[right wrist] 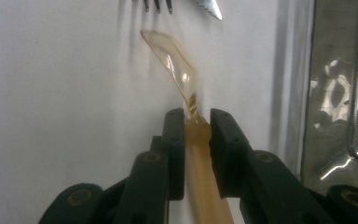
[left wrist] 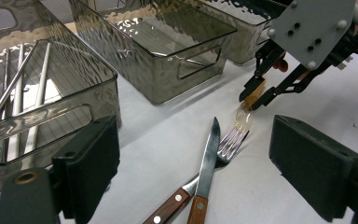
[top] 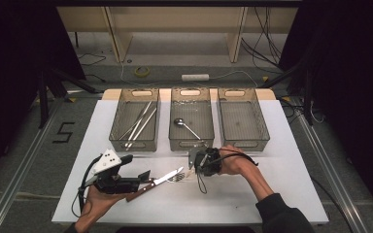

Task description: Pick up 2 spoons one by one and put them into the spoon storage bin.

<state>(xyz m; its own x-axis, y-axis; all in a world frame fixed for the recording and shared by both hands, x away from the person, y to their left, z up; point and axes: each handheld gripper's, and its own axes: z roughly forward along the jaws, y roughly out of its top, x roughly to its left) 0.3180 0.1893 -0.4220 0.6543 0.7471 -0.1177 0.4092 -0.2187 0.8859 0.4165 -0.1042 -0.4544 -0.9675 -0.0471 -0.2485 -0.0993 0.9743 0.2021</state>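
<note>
Right hand-held gripper: jaws clamped on the handle of a translucent amber plastic spoon, bowl resting on the white worktop.
Left hand-held gripper: jaws apart, nothing between them, hovering before the wooden-handled steel knife and fork.
Sorted: metal rods in left clear bin; steel spoon in middle bin.
Outstanding: amber spoon, knife and fork unbinned; right bin appears empty.
</note>
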